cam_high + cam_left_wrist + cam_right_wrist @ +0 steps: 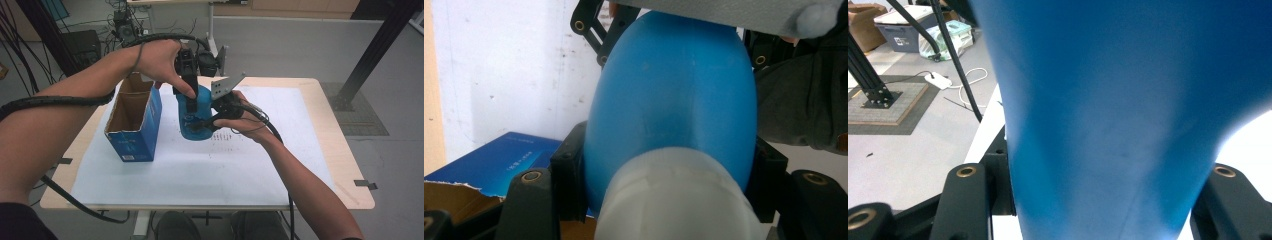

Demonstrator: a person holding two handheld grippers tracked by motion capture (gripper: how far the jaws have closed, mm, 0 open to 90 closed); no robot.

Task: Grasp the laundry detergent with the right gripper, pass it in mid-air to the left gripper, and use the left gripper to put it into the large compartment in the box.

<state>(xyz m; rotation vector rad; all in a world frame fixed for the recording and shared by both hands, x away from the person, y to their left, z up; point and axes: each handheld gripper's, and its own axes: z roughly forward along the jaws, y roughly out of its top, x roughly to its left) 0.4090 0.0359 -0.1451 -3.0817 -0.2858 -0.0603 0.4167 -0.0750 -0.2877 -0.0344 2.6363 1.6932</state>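
You have the blue bottle (196, 117) gripped by both tools at once. The left tool (191, 97) comes down from above; in the left gripper view its jaws clamp either side of the bottle's upper body (671, 100), just below the white cap (674, 200). The right tool (212, 120) comes in from the side, its jaws pressed on the lower body (1118, 125).

Bottle sits between the two tools, upright, at or just above the white sheet (200, 170) on the tabletop (350, 190); contact underneath cannot be confirmed.

The open blue carton (134, 120) stands just beside the left tool, away from the right one; its torn top flaps are up.

Judgement: grasp done, bottle out of the carton. Whether the cap gets worked or the bottle goes back in the carton is undecided.
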